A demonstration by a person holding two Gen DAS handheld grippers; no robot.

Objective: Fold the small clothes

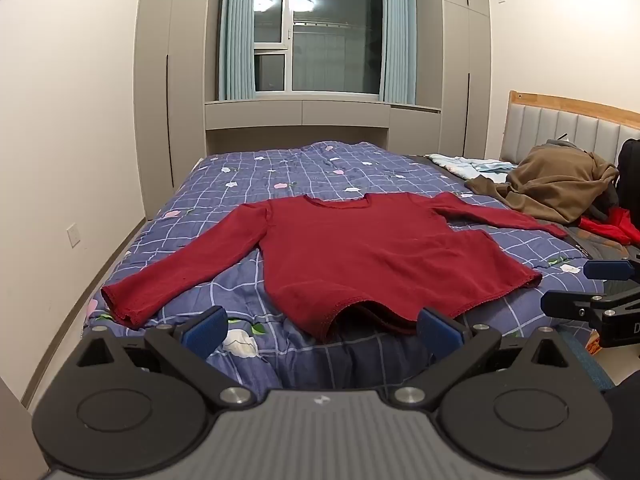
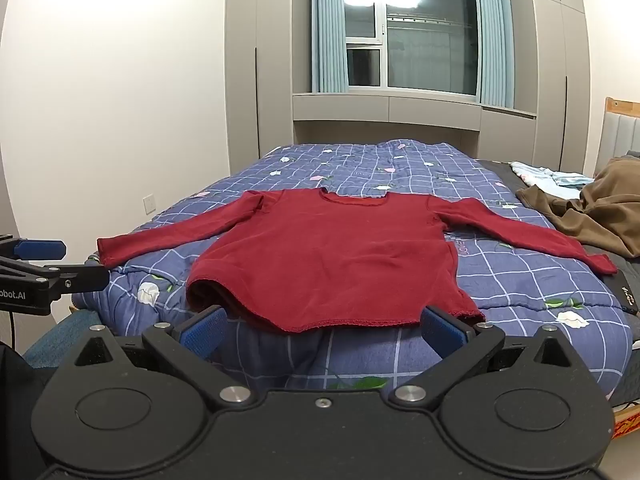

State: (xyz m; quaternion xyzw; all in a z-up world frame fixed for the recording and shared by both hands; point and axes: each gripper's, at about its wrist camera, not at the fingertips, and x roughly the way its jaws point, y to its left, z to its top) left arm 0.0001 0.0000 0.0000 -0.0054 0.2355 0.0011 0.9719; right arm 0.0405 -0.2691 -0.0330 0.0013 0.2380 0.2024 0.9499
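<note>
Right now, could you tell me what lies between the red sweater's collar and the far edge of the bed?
Only bare quilt, seen in both wrist views; nothing rests there beyond the red sweater.

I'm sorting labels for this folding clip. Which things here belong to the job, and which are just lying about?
Job:
red sweater, spread flat
left tool, open
right tool, open
quilt beneath the sweater

Lying about:
brown garment
light blue cloth
red cloth
</note>
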